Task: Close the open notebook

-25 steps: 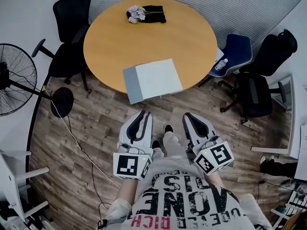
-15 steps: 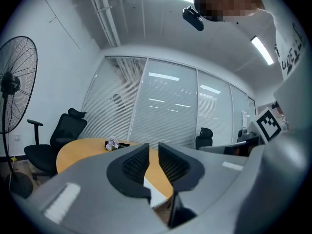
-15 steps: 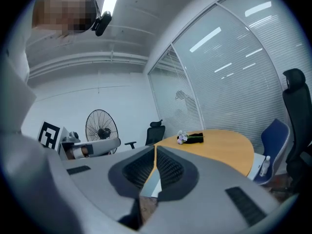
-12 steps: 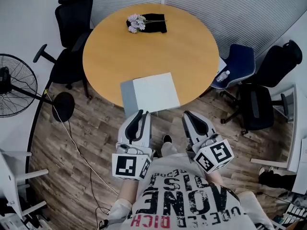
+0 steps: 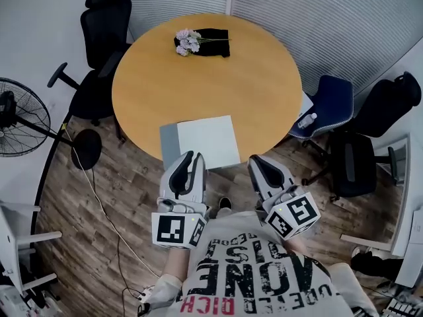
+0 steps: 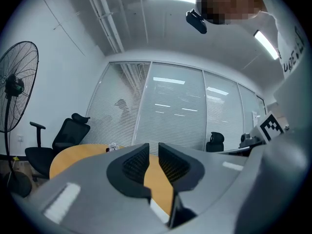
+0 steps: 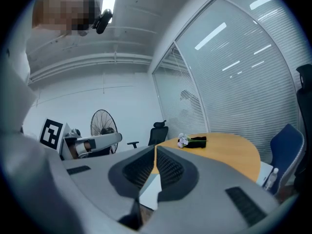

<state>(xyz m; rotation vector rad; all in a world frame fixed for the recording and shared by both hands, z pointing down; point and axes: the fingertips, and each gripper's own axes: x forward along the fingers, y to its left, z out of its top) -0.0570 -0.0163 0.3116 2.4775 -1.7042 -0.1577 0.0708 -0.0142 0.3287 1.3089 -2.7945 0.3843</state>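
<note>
White pages face up on the notebook (image 5: 210, 139), which lies open and flat with a grey strip along its left side; it sits at the near edge of the round wooden table (image 5: 218, 78), right in front of the person. Just at its near left corner is the left gripper (image 5: 192, 158), its jaws a narrow gap apart with nothing held, only tabletop and a sliver of white page showing through; whether it touches the notebook I cannot tell. To the right, just short of the table's rim, the right gripper (image 5: 254, 163) has its jaw tips together, holding nothing. At the far side of the table lie pale flowers (image 5: 185, 42) on a black cloth (image 5: 213, 33); a black chair (image 5: 102, 41), a blue chair (image 5: 328, 96) and a fan (image 5: 20, 116) stand around.
</note>
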